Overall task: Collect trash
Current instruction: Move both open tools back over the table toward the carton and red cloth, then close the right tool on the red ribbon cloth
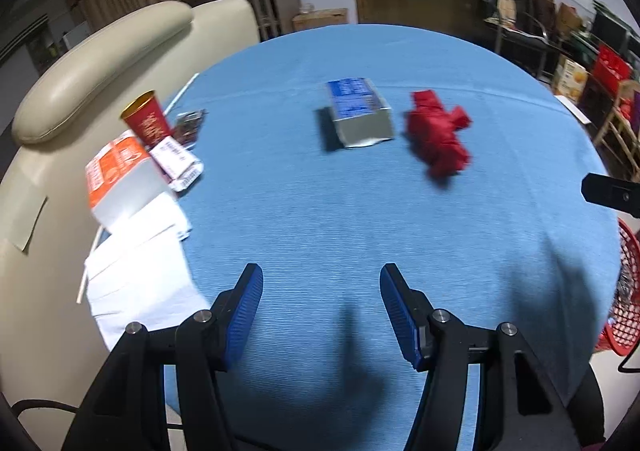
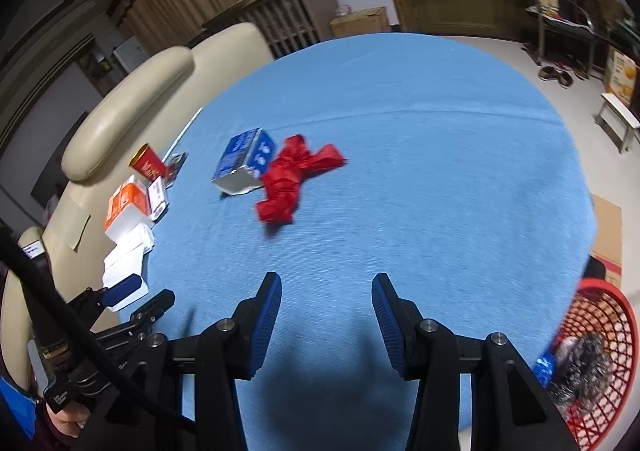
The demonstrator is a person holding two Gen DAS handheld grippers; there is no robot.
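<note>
A blue and silver carton (image 1: pixel 357 113) (image 2: pixel 244 162) lies on its side mid-table, and a crumpled red wrapper (image 1: pixel 438 137) (image 2: pixel 296 177) lies right beside it. At the table's left edge sit a red paper cup (image 1: pixel 147 123) (image 2: pixel 147 165), an orange and white box (image 1: pixel 120 179) (image 2: pixel 126 207), small packets (image 1: pixel 180 163) and white paper (image 1: pixel 140 275). My left gripper (image 1: pixel 321 311) hangs open over bare cloth near the front, nothing between its blue pads. My right gripper (image 2: pixel 326 319) is open too, empty, over the cloth in front of the wrapper. The left gripper (image 2: pixel 124 291) shows at the right wrist view's lower left.
The round table wears a blue cloth (image 1: pixel 320 211) (image 2: pixel 420 171). A red mesh basket (image 2: pixel 592 355) (image 1: pixel 626 291) holding trash stands below the table's right edge. A cream sofa (image 1: pixel 60 111) (image 2: pixel 120 99) backs the left side. Cardboard boxes and furniture line the far wall.
</note>
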